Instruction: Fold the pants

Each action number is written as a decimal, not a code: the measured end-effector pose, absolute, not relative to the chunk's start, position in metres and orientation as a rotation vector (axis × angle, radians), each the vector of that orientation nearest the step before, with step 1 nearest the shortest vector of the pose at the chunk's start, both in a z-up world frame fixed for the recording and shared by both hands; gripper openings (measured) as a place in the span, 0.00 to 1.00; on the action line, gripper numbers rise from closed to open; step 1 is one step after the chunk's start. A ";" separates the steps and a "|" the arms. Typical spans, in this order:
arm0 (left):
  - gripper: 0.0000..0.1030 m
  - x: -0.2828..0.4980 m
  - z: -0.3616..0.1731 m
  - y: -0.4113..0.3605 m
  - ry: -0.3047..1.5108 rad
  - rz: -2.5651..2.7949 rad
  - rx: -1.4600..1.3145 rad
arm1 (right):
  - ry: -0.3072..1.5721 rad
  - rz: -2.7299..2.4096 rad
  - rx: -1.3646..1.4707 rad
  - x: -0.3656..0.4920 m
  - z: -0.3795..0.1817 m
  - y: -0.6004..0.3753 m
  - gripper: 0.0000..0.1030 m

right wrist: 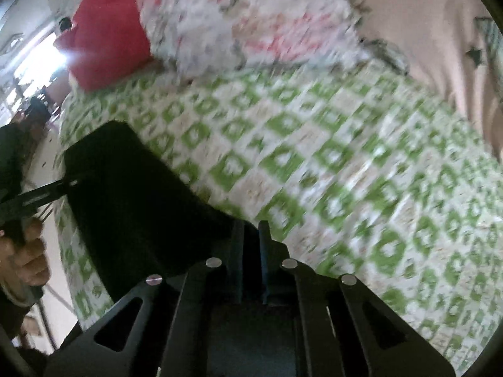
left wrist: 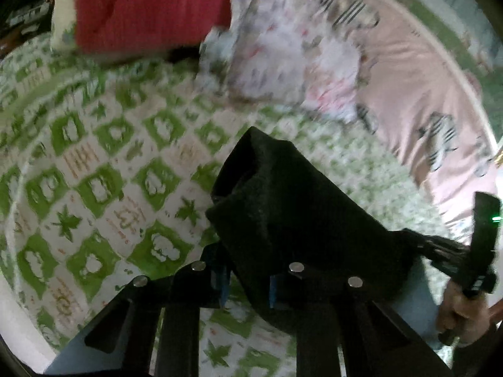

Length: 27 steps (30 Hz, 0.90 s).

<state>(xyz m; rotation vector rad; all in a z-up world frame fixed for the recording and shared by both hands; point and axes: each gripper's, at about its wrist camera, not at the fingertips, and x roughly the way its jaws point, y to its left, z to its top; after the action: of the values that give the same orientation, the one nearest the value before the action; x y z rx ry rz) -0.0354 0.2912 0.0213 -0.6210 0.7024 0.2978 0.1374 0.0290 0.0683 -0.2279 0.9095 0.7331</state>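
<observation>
Both the left gripper (left wrist: 246, 286) and the right gripper (right wrist: 251, 245) are clamped on black pants (left wrist: 298, 213) above a green-patterned bedspread (left wrist: 103, 169).

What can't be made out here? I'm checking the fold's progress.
- Left wrist view: the pants bunch into a dark lump; legs and waistband can't be told apart.
- Right wrist view: motion blur smears the bedspread; the right claw hides the cloth it pinches.

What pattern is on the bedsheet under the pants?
White bedsheet with green squares and leaf shapes, clearest in the left wrist view.
</observation>
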 end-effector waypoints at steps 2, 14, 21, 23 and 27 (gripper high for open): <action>0.16 -0.040 0.032 0.290 0.677 0.275 -0.617 | 0.887 0.712 -0.231 0.137 0.070 0.028 0.08; 0.19 0.003 -0.007 0.293 0.778 0.335 -0.478 | 0.892 0.575 -0.286 0.149 0.022 0.050 0.09; 0.43 0.001 -0.011 0.298 0.799 0.386 -0.449 | 0.880 0.480 -0.254 0.153 0.015 0.042 0.14; 0.47 -0.006 -0.007 0.300 0.788 0.408 -0.444 | 0.876 0.468 -0.222 0.149 0.022 0.034 0.15; 0.53 -0.021 0.005 0.302 0.752 0.430 -0.469 | 0.870 0.488 -0.122 0.136 0.038 0.014 0.15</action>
<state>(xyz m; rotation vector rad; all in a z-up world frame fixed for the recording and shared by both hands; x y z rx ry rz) -0.0210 0.3024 0.0054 -0.4693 0.7522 0.4304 0.1362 0.0138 0.0382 -0.1223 0.8696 0.4884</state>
